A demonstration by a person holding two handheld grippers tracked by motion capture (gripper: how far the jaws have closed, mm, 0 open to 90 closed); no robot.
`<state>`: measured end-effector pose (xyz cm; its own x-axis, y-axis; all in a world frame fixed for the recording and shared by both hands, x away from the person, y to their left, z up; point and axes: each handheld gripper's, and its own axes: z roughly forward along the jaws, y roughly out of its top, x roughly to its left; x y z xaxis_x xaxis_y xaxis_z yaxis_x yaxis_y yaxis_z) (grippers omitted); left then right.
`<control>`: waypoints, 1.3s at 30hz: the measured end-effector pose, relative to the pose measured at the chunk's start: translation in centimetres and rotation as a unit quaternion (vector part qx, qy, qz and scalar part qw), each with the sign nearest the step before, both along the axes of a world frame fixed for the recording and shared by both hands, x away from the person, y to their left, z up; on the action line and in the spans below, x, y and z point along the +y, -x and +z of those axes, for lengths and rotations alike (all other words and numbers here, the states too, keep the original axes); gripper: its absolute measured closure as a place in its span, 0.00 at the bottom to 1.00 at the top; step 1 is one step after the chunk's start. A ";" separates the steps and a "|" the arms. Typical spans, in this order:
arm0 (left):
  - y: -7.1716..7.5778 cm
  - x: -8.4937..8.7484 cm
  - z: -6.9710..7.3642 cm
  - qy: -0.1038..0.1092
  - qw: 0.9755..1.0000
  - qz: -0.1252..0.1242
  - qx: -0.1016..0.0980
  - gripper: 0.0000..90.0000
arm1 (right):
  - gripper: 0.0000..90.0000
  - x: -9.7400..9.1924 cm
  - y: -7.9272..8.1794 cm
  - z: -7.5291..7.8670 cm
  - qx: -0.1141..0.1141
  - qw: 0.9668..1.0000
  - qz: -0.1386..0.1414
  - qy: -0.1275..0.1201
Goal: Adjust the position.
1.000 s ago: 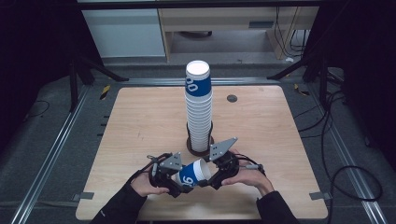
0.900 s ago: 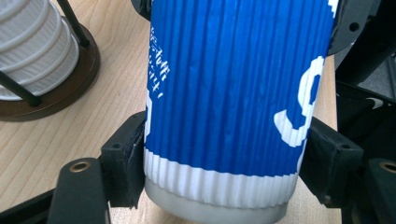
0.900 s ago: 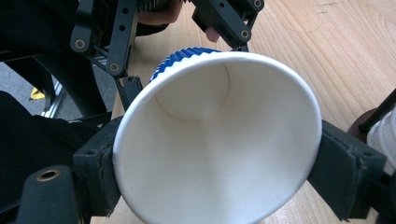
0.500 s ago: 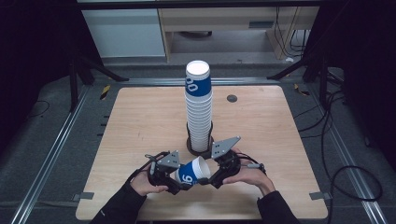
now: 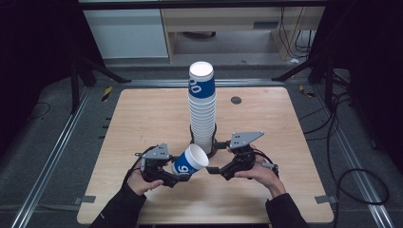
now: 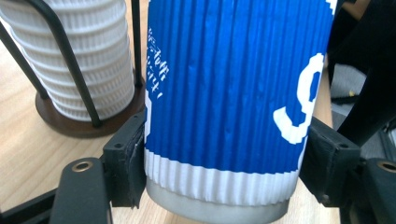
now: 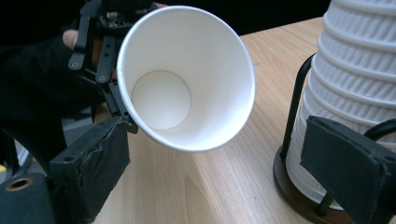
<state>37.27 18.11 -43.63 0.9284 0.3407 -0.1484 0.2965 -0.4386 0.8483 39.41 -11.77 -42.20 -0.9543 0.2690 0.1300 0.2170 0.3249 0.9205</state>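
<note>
Gripping an empty blue cup (image 5: 189, 161), the left gripper (image 5: 167, 174); right gripper (image 5: 215, 169) just opened

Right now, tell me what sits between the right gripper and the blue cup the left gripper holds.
Nothing: in the high view, bare wooden table shows between the right gripper, whose jaws have just been opening, and the blue cup clamped in the left gripper.

Blue cup (image 6: 224, 93) between tongs (image 6: 224, 168)
</note>
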 end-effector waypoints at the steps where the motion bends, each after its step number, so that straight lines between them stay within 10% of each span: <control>1: 0.0 0.0 0.0 0.004 1.000 -0.001 0.000 0.30 | 0.09 0.0 0.0 0.0 0.001 1.000 0.000 -0.005; 39: 1.6 -2.7 -0.1 0.021 0.999 -0.025 -0.021 0.30 | 0.17 2.6 0.6 -0.9 0.057 0.995 0.062 -0.046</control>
